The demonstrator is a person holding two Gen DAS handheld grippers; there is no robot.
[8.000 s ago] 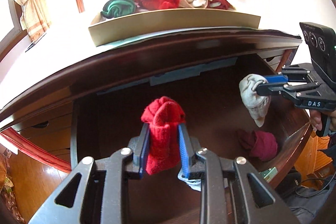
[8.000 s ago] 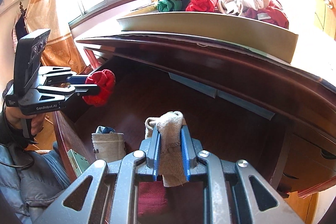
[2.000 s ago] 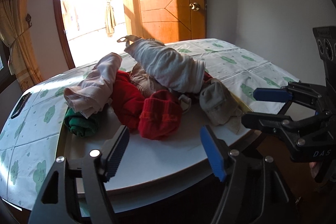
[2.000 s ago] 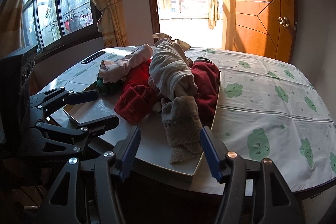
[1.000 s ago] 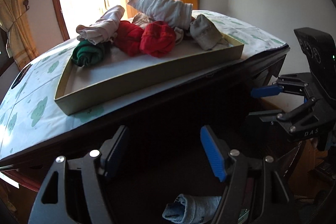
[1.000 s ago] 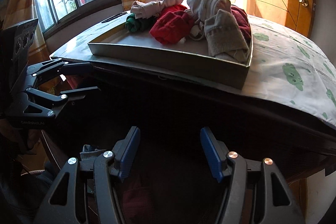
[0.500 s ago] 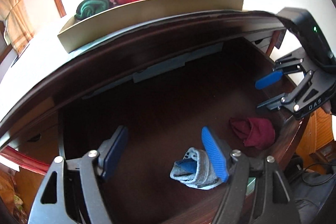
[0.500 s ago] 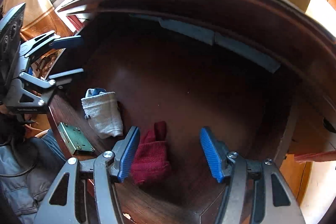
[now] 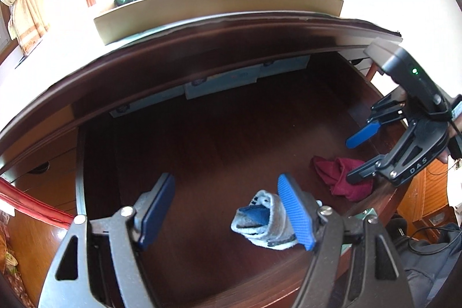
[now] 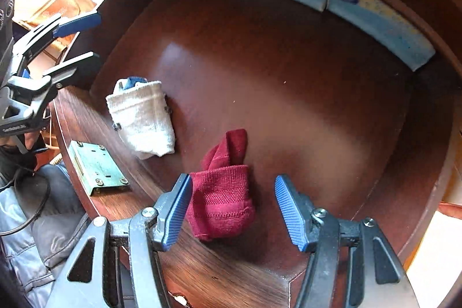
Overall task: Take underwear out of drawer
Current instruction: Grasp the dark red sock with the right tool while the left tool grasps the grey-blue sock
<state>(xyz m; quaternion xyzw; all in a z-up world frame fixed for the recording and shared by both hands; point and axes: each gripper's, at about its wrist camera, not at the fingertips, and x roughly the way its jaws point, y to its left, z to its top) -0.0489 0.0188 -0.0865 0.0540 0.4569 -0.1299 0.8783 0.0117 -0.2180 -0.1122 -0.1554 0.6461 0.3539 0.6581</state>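
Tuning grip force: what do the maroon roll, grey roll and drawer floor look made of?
Maroon roll: knit fabric, probably cotton; ribbed weave shows, matte, soft folds.
Grey roll: pale knit fabric with a blue lining, slightly fuzzy; fibre unclear.
Drawer floor: dark reddish wood or wood-look veneer, glossy; a light patch reflects off it, and grain shows on the front edge.

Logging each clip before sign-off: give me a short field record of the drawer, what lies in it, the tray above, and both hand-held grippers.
drawer: open, dark wood
grey bundle: on drawer floor, blue inside
dark red bundle: on drawer floor, apart from the grey one
tray: on the tabletop above, piled with rolled clothes
left hand-held gripper: open, empty, over grey bundle
right hand-held gripper: open, empty, over dark red bundle
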